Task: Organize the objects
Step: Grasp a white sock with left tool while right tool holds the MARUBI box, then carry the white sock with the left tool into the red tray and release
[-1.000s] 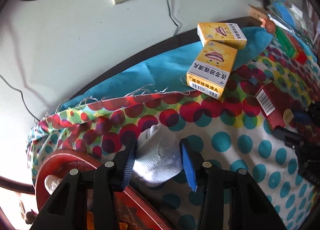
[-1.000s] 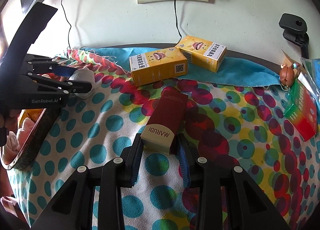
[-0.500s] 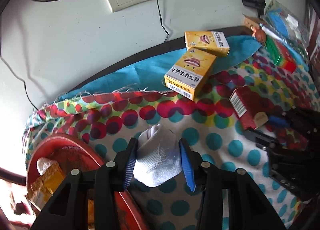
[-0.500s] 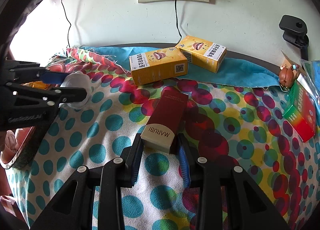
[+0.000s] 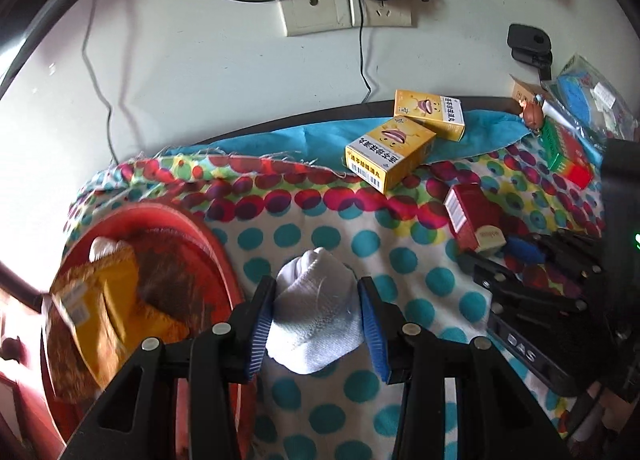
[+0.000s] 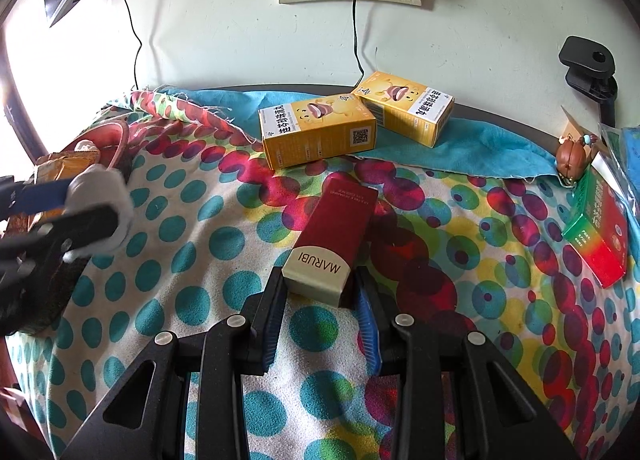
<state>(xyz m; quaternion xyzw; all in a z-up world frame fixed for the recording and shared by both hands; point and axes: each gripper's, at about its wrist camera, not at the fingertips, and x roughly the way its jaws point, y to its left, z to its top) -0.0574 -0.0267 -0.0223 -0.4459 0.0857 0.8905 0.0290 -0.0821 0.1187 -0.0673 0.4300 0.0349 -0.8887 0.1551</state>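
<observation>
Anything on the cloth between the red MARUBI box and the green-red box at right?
Nothing: only bare dotted cloth lies between the MARUBI box and the green-red box, seen in the right wrist view.

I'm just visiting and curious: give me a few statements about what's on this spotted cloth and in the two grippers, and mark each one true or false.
1. The left gripper holds a white sock. True.
2. The right gripper is closing around a yellow box. False: a dark red MARUBI box sits between its fingers.
3. Two yellow boxes lie near the wall. True.
4. The red basket is empty. False: it holds a yellow packet.
5. The green-and-red box is stacked on the yellow boxes. False: it lies apart, at the right.
</observation>
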